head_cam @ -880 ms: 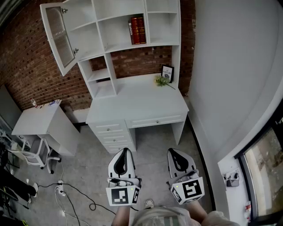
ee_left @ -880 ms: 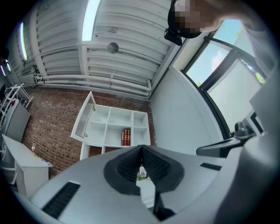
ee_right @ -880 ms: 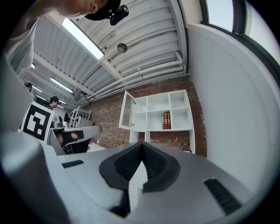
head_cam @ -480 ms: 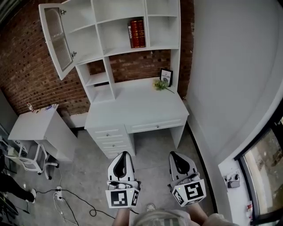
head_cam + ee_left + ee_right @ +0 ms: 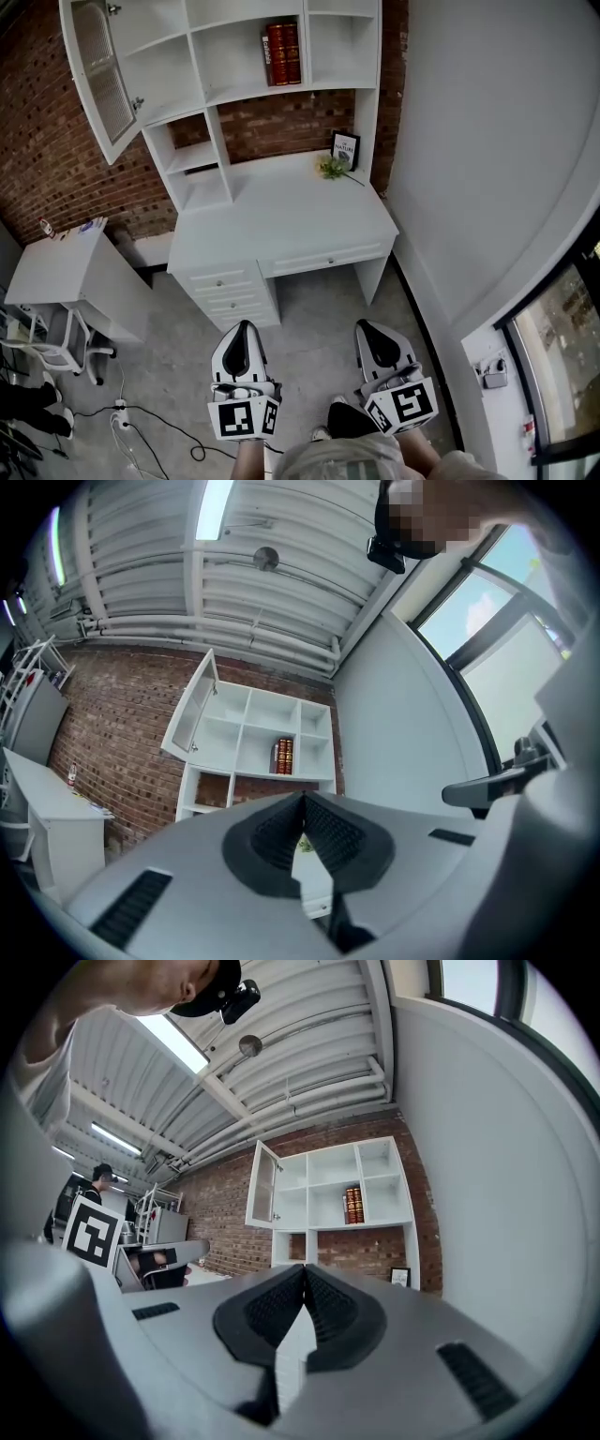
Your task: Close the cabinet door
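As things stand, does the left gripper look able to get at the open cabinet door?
Probably not from here. The left gripper, jaws shut, is over the floor short of the desk; the cabinet door stands open high at the shelf unit's left. Nothing blocks the approach.

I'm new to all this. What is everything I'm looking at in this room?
desk with shelf unit: one, white, against the brick wall
cabinet door: one, white with a glazed panel, swung open at the unit's upper left
books: two or three, red, upright on an upper shelf
framed card: one, dark frame, back right of the desktop
plant sprig: one, green, beside the card
side table: one, white, left of the desk
chair: one, white, by the side table
left gripper: grey, jaws shut, empty
right gripper: grey, jaws shut, empty
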The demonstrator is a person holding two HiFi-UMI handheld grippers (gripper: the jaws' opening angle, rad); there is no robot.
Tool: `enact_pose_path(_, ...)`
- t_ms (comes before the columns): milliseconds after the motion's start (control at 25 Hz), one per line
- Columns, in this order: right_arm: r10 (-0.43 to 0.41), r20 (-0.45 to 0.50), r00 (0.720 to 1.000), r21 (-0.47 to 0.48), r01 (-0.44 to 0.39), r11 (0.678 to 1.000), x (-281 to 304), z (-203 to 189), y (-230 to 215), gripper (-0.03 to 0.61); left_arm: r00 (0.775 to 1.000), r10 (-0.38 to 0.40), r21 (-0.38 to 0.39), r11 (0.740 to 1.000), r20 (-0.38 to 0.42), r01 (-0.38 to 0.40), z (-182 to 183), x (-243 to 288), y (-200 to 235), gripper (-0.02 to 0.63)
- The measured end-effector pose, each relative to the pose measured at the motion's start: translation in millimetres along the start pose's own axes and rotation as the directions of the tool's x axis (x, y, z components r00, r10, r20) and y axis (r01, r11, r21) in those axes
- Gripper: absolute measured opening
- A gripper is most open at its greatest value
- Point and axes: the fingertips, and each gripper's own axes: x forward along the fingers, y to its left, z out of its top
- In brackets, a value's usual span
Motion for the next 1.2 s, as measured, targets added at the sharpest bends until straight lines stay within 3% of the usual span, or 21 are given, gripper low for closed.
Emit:
enact_pose_path(440, 0.065, 0.077, 0.995, 0.017, -0.067, 0.998, 131.3, -47.3, -41.6, 0.017, 0.999, -0.029, 0.089, 0.996, 0.025, 0.026, -50.1, 108.8, 28.5, 0.014)
enact_pose_path(600, 0.064, 0.087, 0.994, 0.027, -0.067, 0.997, 207.2, -52.0, -84.2, 0.017, 0.999, -0.011, 0.09, 0.996, 0.041, 0.007, -61.1, 188.9, 49.0, 0.014)
enact_pose_path(920, 0.131, 0.097, 0.987, 0.01, -0.132, 0.991, 393.6, -25.1, -157.7, 0.017, 0.995, 0.035, 0.135, 0.99, 0.089, -0.046, -38.5, 374.3, 98.4, 0.014)
enact_pose_path(1200, 0.206, 0.098, 0.974, -0.004, -0.207, 0.978, 504.4, -22.0, -181.4, 0.017, 0.993, 0.088, 0.13, 0.987, 0.084, -0.098, -51.1, 468.5, 132.3, 0.014)
